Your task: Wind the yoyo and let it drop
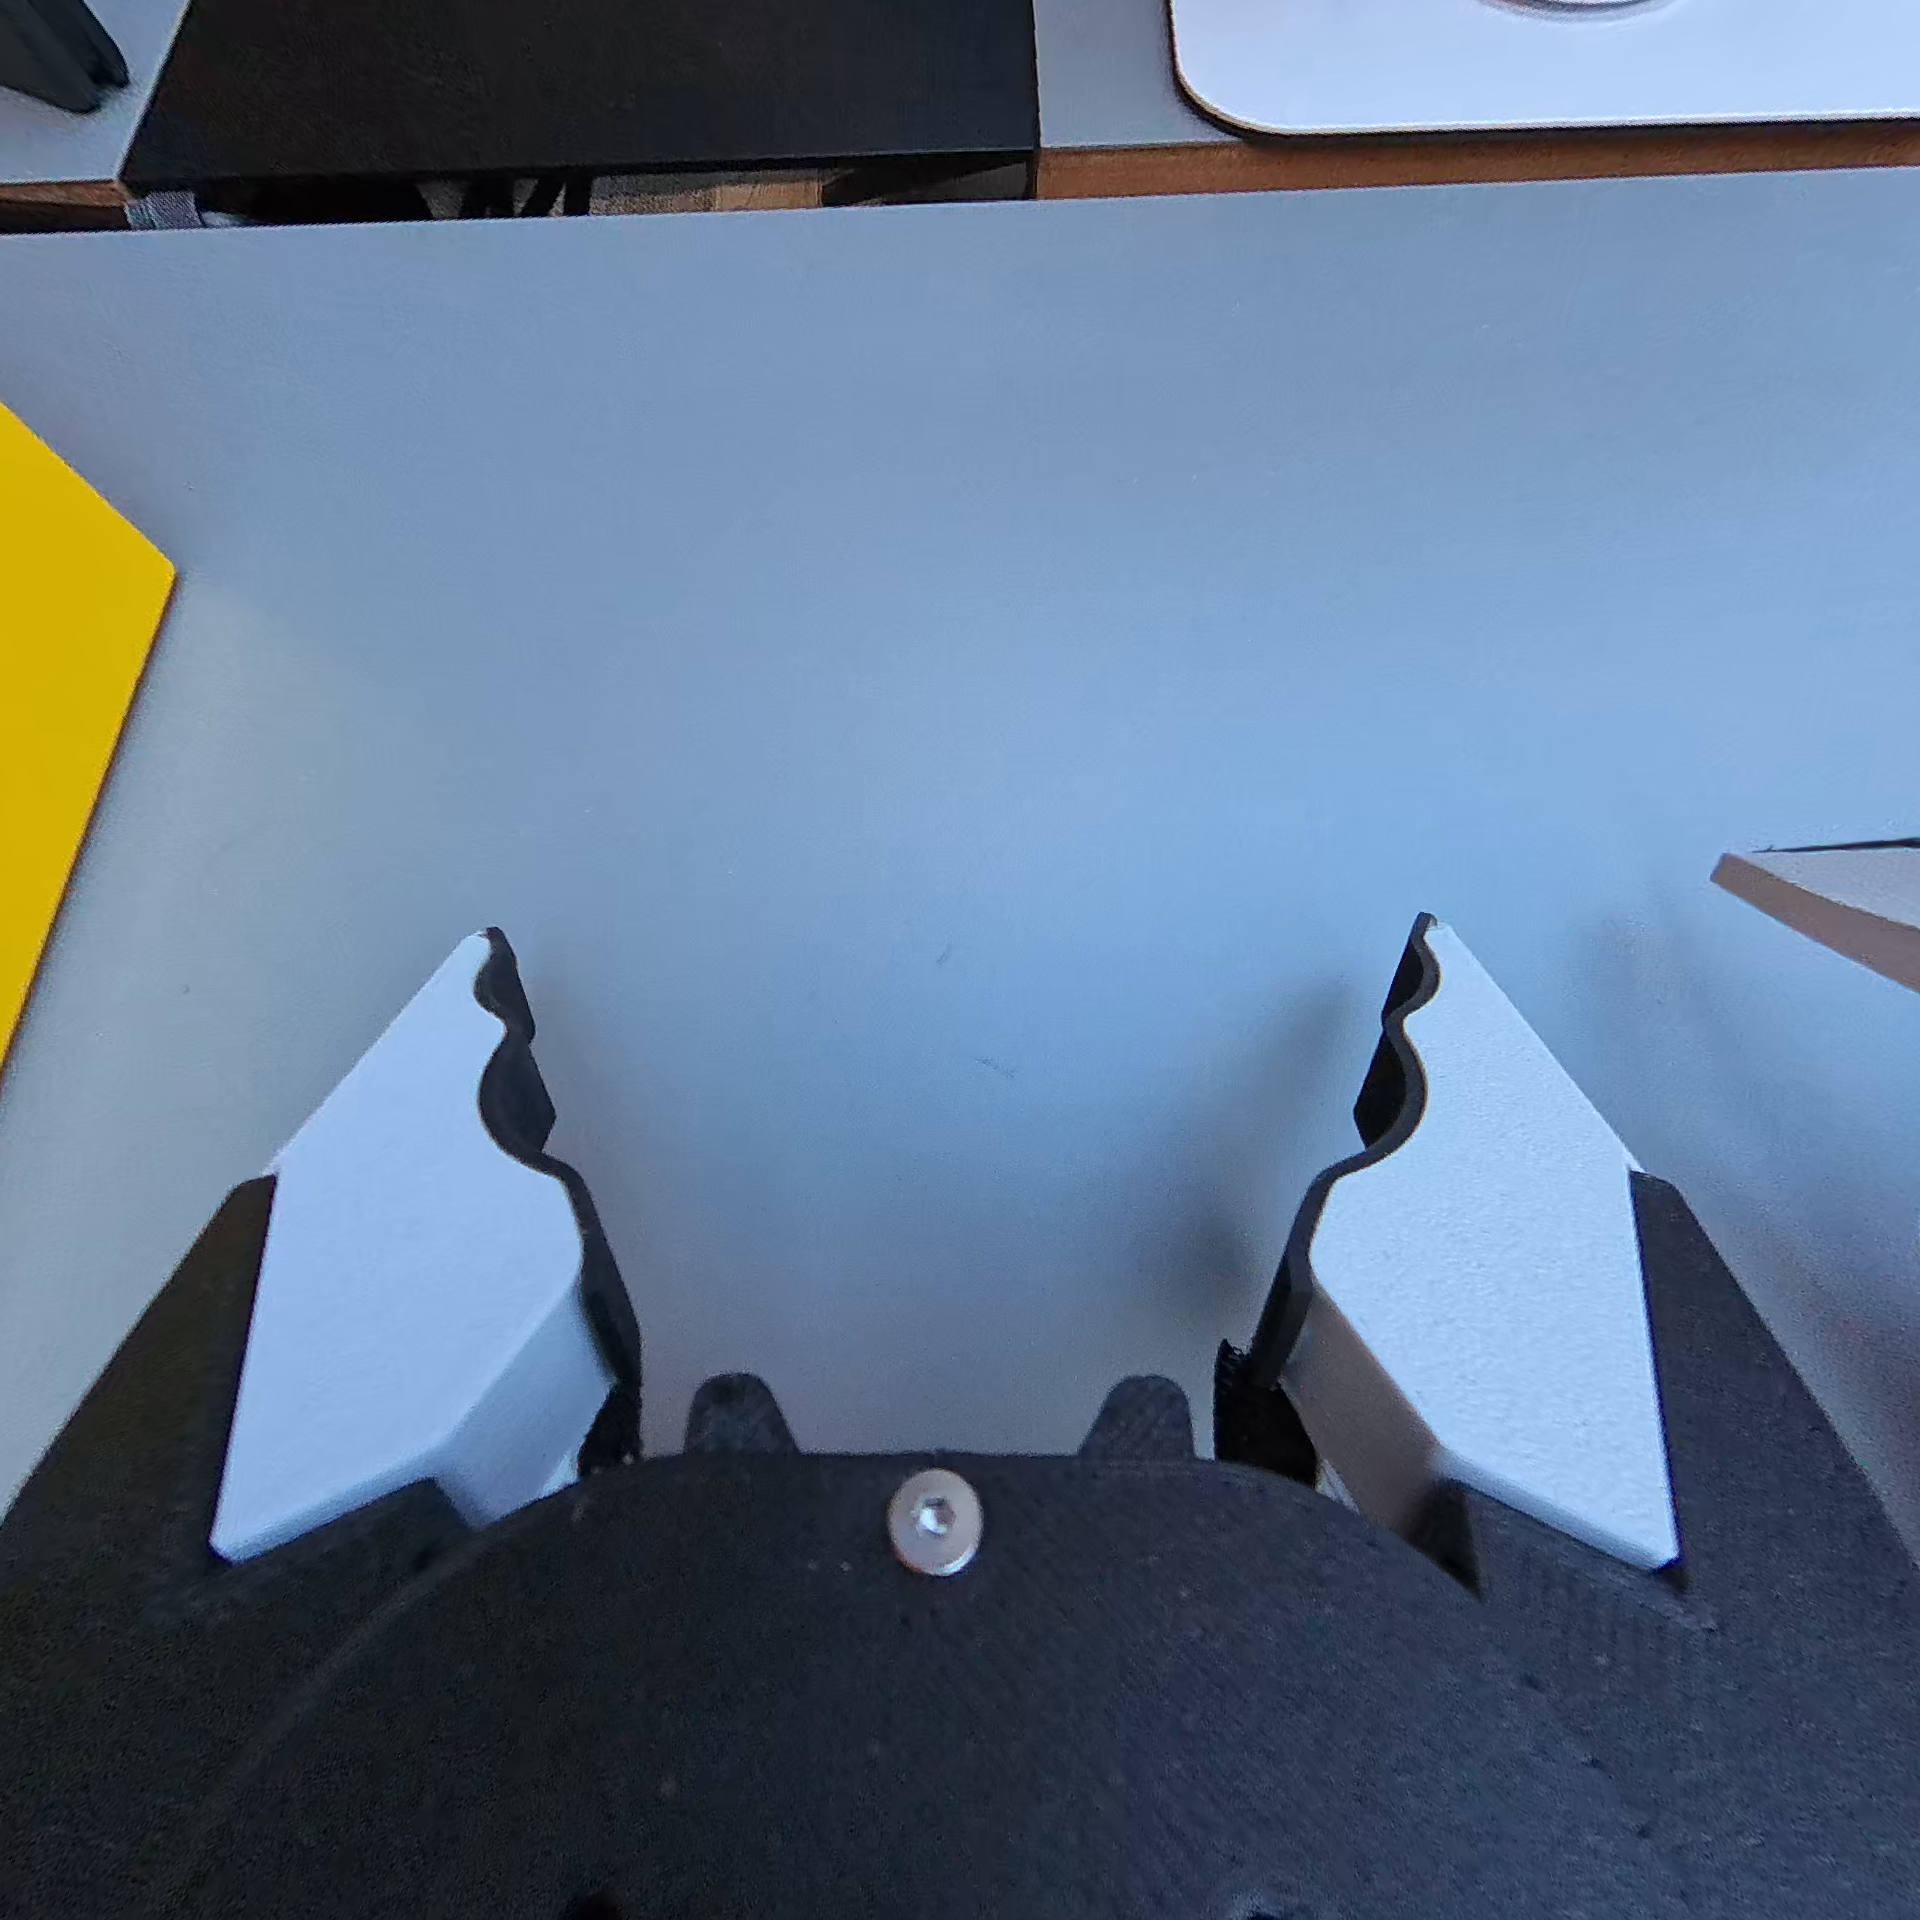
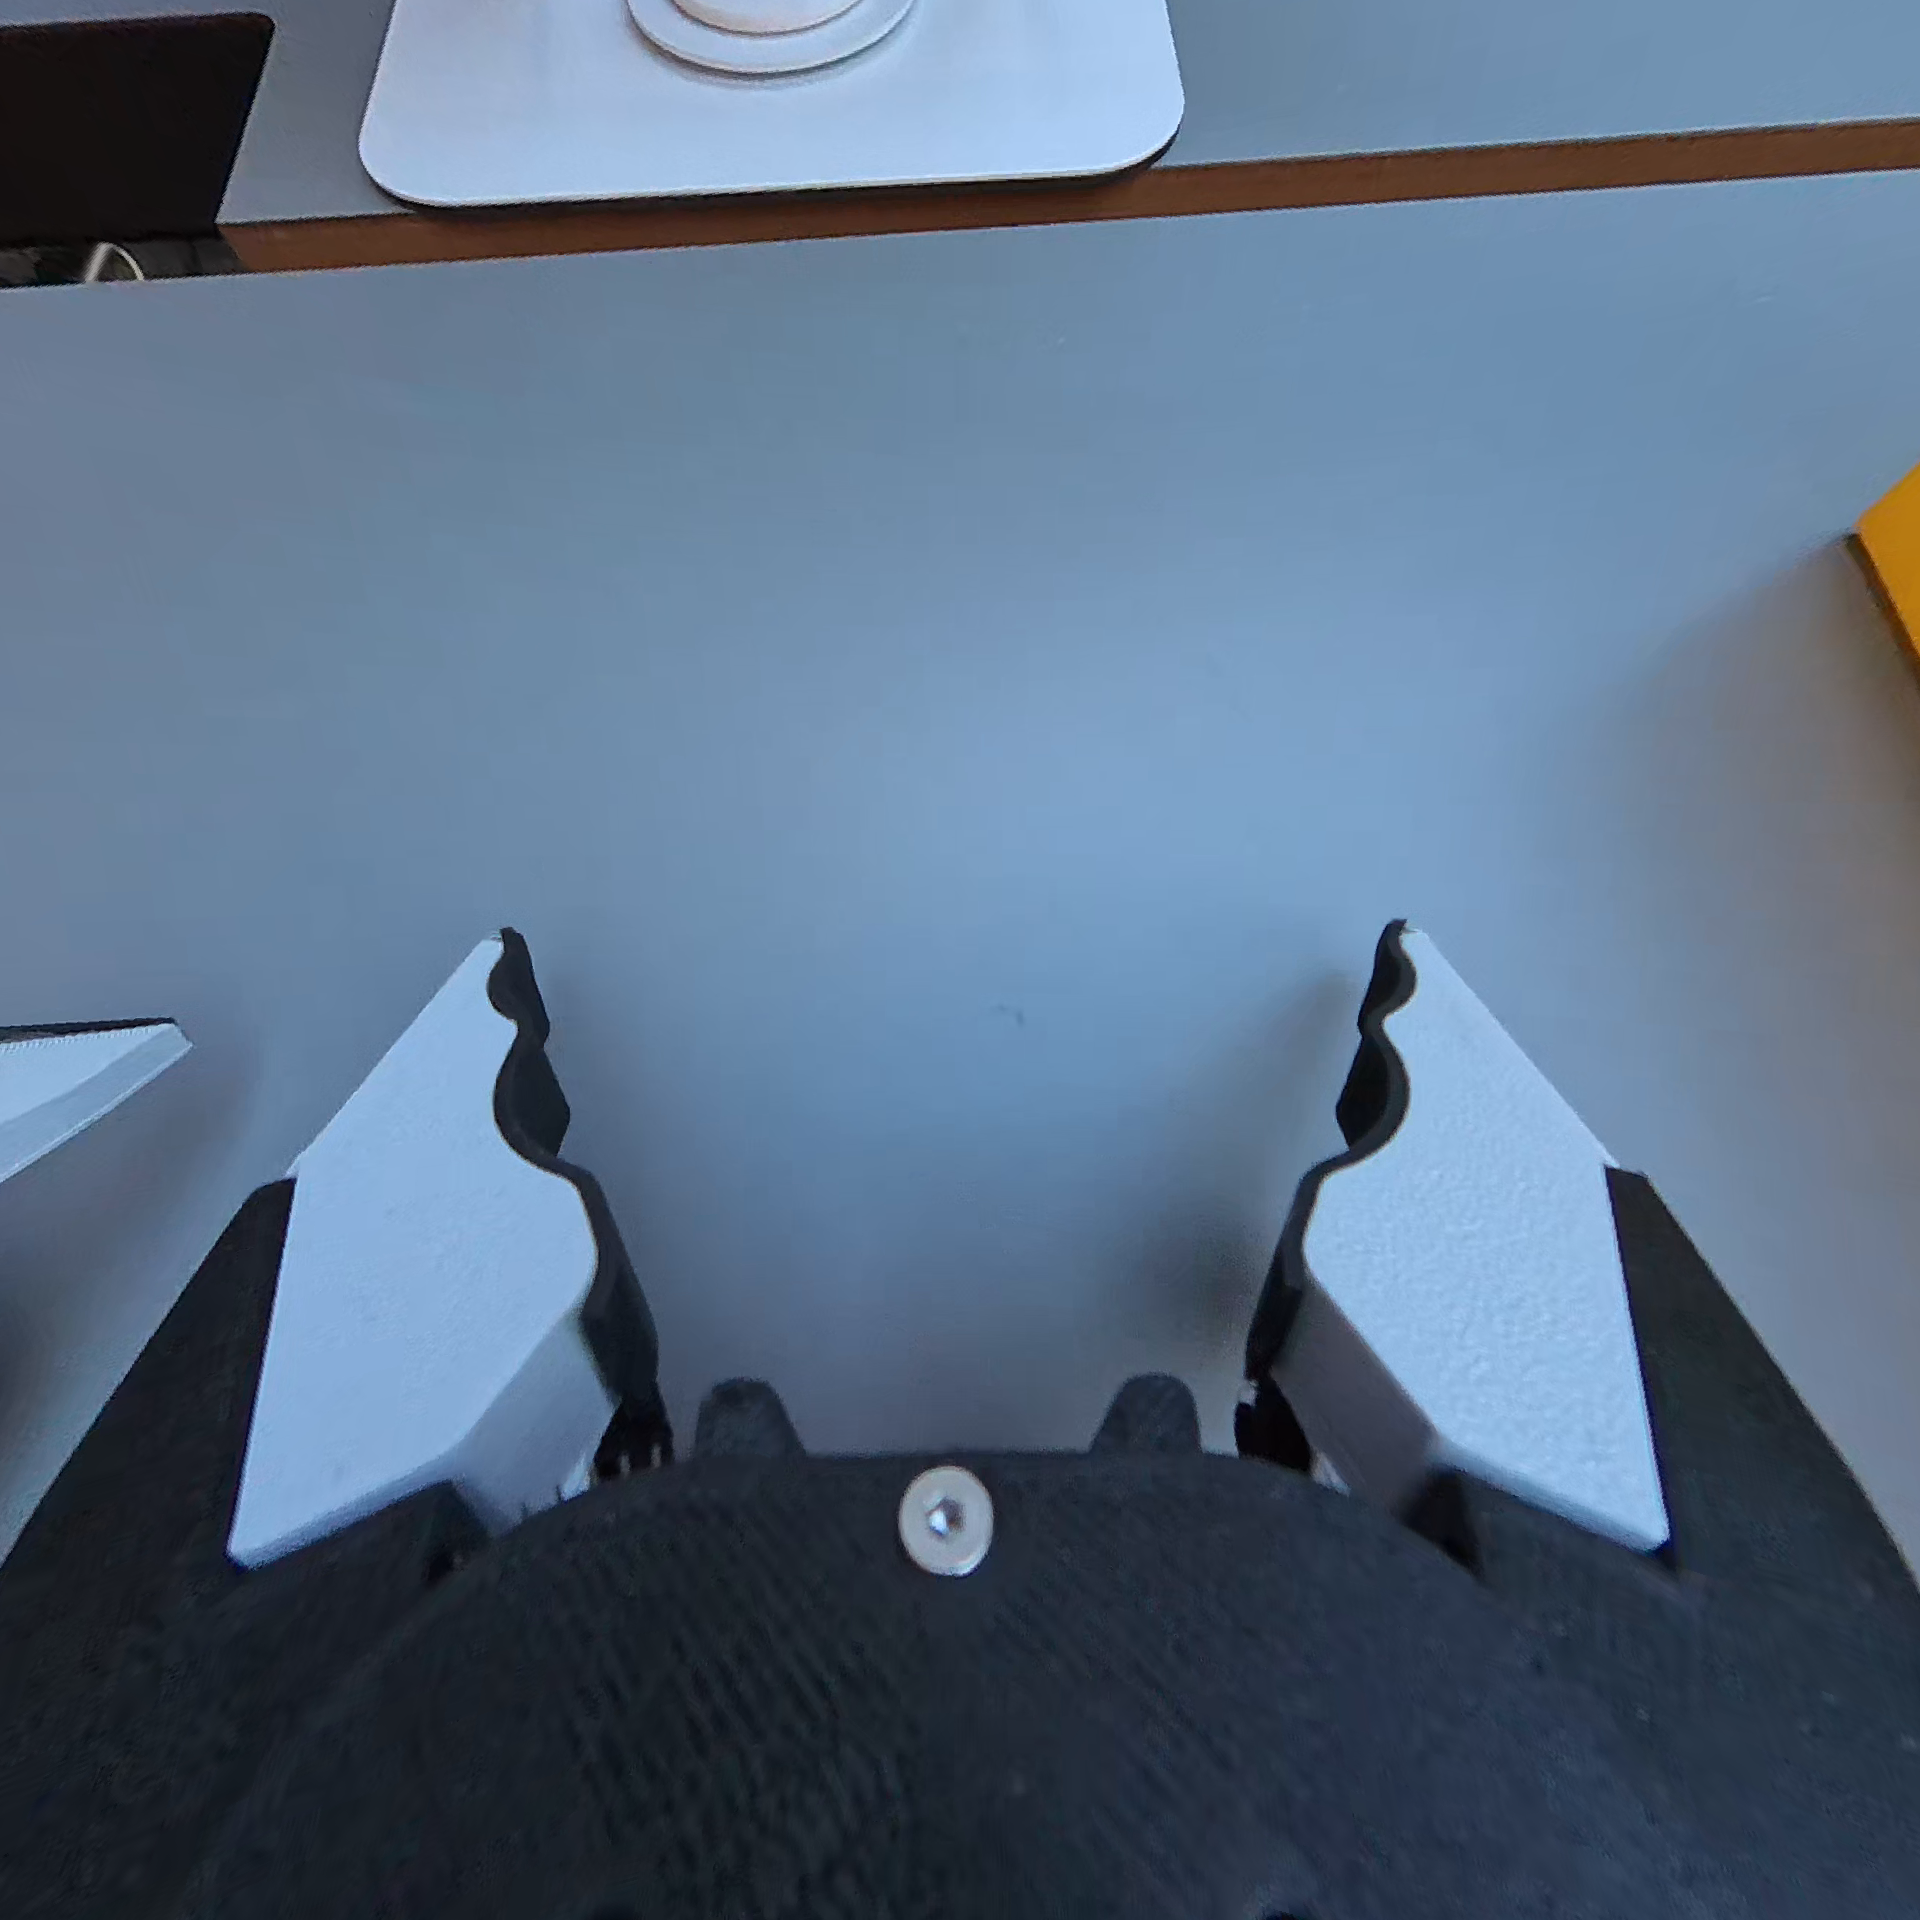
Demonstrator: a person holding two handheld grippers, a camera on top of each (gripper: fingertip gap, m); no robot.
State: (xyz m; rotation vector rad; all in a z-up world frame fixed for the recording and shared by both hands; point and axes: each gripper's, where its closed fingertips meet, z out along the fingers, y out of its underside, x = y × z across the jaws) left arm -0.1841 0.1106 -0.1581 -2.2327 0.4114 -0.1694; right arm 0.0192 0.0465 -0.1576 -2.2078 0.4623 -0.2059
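I hold my left tongs [image 1: 961, 935] low over the grey desk [image 1: 935, 623], spread wide and grasping nothing, and my right tongs [image 2: 951, 935] are the same: released, with only bare desk between the fingers. I judge this a ready pose, both pairs gaping so that either can close on something once I find it.

The yoyo is not in either view. No disc and no string lie on the stretch of desk ahead of me, so I cannot say where it is; it may sit outside both cameras. Winding has not begun, by the look of it.

What I do see sits at the margins. A yellow sheet [image 1: 62, 675] lies at the desk's left edge in the left view, and a yellow corner [image 2: 1896, 582] shows at the right edge in the right view; whether they are one kind of thing I cannot tell. Beyond the far edge of my desk, a second desk carries a white mat [image 2: 769, 114] with a round white base [image 2: 769, 31] on it, and a black slab [image 1: 592, 83] beside it. A pale wedge [image 1: 1839, 904] at the right of the left view is probably a finger of my other tongs, since the right view shows a matching wedge [image 2: 73, 1081] at its left, which would put the two pairs side by side.
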